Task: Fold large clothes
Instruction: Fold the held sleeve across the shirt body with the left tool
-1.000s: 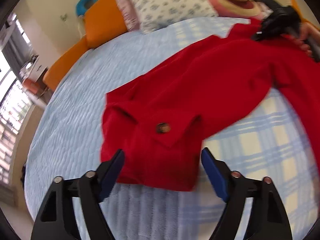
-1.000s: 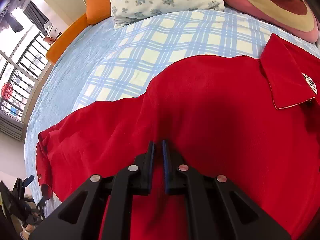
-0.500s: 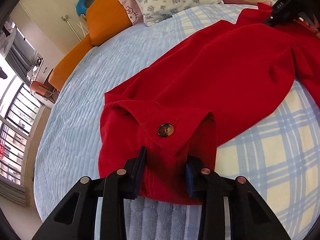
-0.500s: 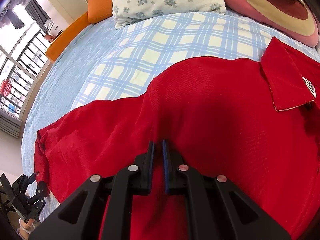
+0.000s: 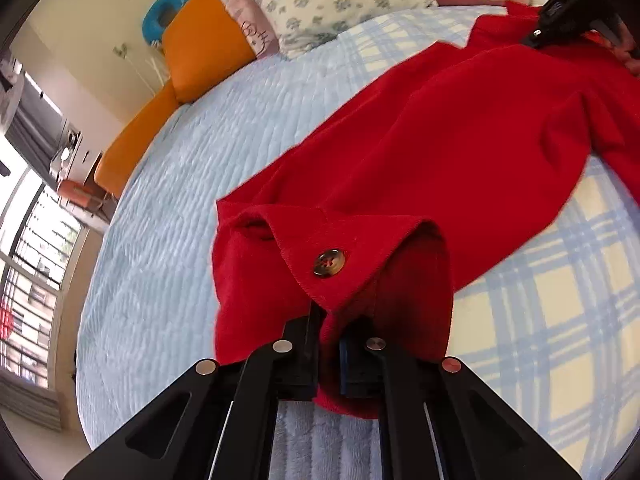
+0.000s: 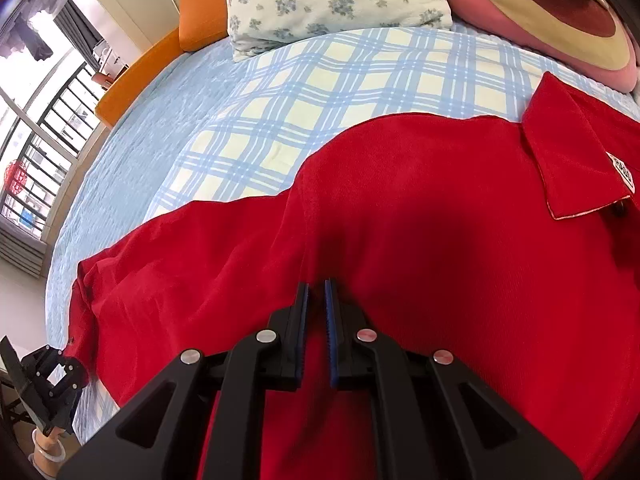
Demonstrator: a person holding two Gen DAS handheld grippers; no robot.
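**Both grippers pinch the red garment on the bed**

Now the red garment (image 5: 460, 128) lies spread across the bed (image 5: 168, 208), filling the middle and right of the left wrist view and the whole lower half of the right wrist view. One sleeve runs from upper right down to centre in the left view and ends in a cuff (image 5: 332, 280) with one brown button (image 5: 330, 263). The left gripper (image 5: 330, 344), at bottom centre, has its jaws closed on that cuff, red cloth bunched between the pads. The right gripper (image 6: 316, 320), at the bottom centre of its own view, has its jaws nearly together with a ridge of red fabric pinched between the blue pads, near the shoulder seam. One collar flap (image 6: 568, 160) with one small white label (image 6: 622, 170) lies flat at the right edge.

Beyond the garment, a blue-and-cream checked sheet (image 6: 340, 92) covers part of the pale blue quilted bed. At the top of the frame sit one floral pillow (image 6: 332, 0), one pink cushion with round bands (image 6: 560, 20), and an orange headboard pad (image 5: 200, 52). One blue ring (image 5: 164, 16) hangs on the wall at the upper left of the left view. No container is in view.
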